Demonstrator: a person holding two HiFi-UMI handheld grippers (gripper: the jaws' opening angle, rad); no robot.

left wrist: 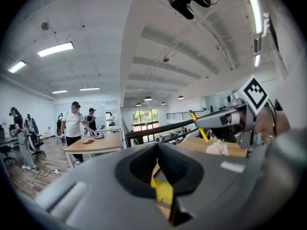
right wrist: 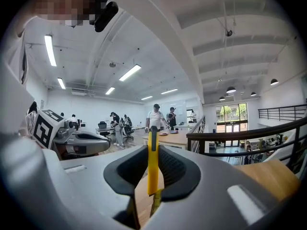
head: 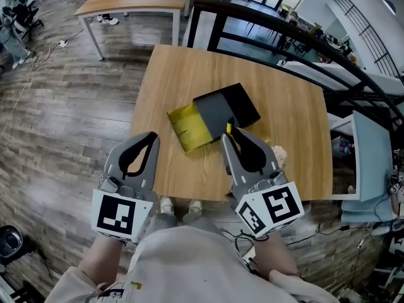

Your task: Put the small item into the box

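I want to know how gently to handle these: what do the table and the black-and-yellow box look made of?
Table: wood or wood-look laminate, matte; light brown with straight grain lines.
Box: likely cardboard or thin plastic; flat, sharp-edged panels, the black part matte, the yellow part slightly shiny. Which one, the look leaves open.

Below me a square light-wood table (head: pixel 183 74) standing on a grey plank floor (head: pixel 57 125), a flat black-and-yellow box (head: pixel 214 115) lying skewed near its middle, a small pale crumpled lump (head: pixel 279 154) toward its near right edge, apart from the box
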